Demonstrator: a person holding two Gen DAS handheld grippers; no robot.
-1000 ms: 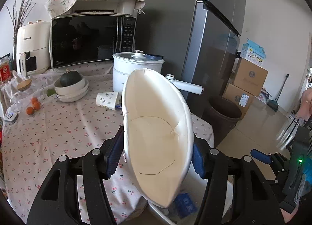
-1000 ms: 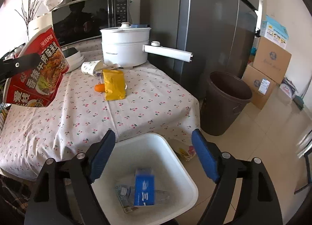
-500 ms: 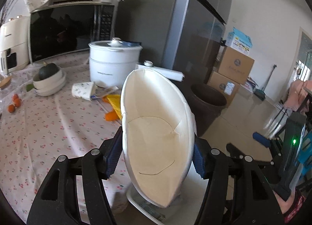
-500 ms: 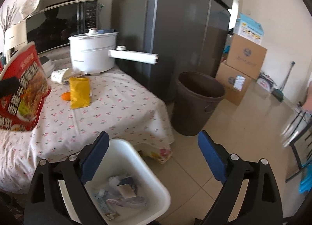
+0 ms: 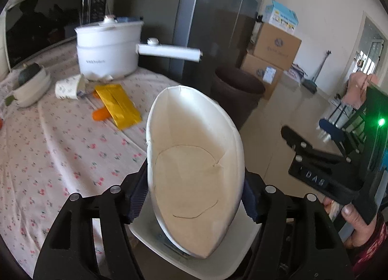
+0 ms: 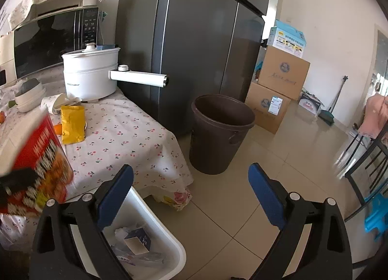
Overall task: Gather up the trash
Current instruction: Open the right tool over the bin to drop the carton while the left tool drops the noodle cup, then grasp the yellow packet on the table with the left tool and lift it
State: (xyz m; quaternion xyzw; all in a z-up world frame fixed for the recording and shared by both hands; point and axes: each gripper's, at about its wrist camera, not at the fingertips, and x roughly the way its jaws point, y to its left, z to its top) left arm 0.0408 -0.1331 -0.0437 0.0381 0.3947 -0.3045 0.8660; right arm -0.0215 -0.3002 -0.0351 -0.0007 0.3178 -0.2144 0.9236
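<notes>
Left tongs clamp a squashed paper noodle bowl, one blue pad on each side wall, mouth facing the camera. It hangs centre-low in the left view, directly over the white bin on the floor at the desk edge. My read: the squeeze keeps the flimsy wall from slipping, and it's lined up there for a drop.

Right tongs are open, nothing between the blue pads. They sit low centre in the right view, above the same white bin, probably parked clear of the drop path.

Bin holds a small blue carton plus crumpled wrappers.

More trash on the desk: yellow packet, an orange scrap touching its edge, and a tipped paper cup, all mid-left in the right view. Brown bucket stands beside the desk, centre of frame.

Writing: bowl's red outside, lower left of the right view, has print too blurred to read. The white pot carries small unreadable lettering. In the left view the other tool's body seems to read "DAS"; not sure.
</notes>
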